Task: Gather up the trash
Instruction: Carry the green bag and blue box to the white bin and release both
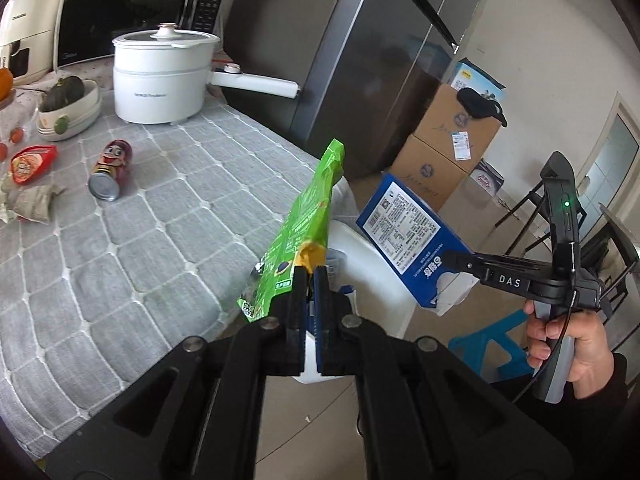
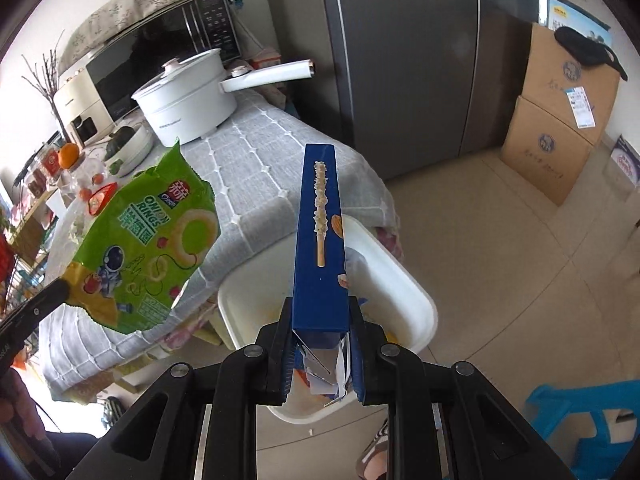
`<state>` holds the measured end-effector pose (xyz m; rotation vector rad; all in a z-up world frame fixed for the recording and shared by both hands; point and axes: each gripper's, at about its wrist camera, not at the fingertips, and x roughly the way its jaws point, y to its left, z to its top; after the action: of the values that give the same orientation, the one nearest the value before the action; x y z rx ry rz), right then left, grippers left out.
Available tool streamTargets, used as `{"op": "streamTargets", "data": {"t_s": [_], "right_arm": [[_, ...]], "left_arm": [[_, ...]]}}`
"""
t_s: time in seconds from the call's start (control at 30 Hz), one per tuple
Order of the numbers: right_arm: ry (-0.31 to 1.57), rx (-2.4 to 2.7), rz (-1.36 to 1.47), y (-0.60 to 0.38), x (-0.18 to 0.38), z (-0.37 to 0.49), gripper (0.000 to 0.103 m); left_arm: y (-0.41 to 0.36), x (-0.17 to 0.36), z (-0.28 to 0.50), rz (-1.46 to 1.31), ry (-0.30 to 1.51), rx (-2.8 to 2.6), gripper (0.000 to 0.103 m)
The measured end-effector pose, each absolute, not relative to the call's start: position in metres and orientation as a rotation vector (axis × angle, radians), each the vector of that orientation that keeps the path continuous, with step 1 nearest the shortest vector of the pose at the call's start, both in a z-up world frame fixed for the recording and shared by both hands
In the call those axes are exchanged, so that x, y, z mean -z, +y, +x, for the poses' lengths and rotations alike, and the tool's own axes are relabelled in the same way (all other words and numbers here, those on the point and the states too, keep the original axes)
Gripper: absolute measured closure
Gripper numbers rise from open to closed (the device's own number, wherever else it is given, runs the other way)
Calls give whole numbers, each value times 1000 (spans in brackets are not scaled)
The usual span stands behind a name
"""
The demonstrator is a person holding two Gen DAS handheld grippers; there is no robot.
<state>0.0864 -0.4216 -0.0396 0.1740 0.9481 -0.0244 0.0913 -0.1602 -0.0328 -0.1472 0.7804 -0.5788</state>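
My left gripper (image 1: 310, 280) is shut on a green onion-rings snack bag (image 1: 308, 216), held in the air past the table's edge; the bag also shows in the right wrist view (image 2: 148, 248). My right gripper (image 2: 320, 320) is shut on a blue snack box (image 2: 320, 232), held above a white bin (image 2: 404, 280); the box shows in the left wrist view (image 1: 412, 236) with the bin (image 1: 384, 264) below it. On the table lie a red can (image 1: 112, 170) on its side, a red wrapper (image 1: 32, 162) and crumpled paper (image 1: 28, 200).
A grey quilted tablecloth (image 1: 160, 220) covers the table. On it stand a white electric pot (image 1: 164, 76), a microwave (image 1: 136, 4) and a bowl with a dark fruit (image 1: 68, 108). A grey fridge (image 2: 408, 60), cardboard boxes (image 2: 560, 120) and a blue stool (image 2: 592, 420) stand around.
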Motion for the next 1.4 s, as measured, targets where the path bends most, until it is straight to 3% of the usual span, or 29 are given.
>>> {"op": "streamTargets", "data": {"t_s": [0.3,0.6,0.63,0.67,0.73,0.77,1.0,1.07,1.4], "right_arm": [[963,56,189,-445,47,82,80],[1000,82,190,-458,58,79,80],[1001,83,191,-459,58,80,80],[1001,83,192,-459,58,80,80],[1002,81,193,-459,57,81,80],[1002,79,193,-459,57,81,80],[1014,57,185,-450,58,85,80],[1025,46,184,-448,60,87,80],[1034,9,214,-428,58,98,79]], "left_arm": [[-223,56,102,-122,853,647,99],[-240,80,118,-81,895,619,95],[-239,80,119,-68,896,614,84],[-238,80,120,-56,897,608,66],[-233,78,120,-41,890,585,44],[-231,76,120,-32,890,580,38],[-210,72,117,53,908,507,18],[-205,73,115,79,921,476,6],[-180,69,102,165,888,405,1]]}}
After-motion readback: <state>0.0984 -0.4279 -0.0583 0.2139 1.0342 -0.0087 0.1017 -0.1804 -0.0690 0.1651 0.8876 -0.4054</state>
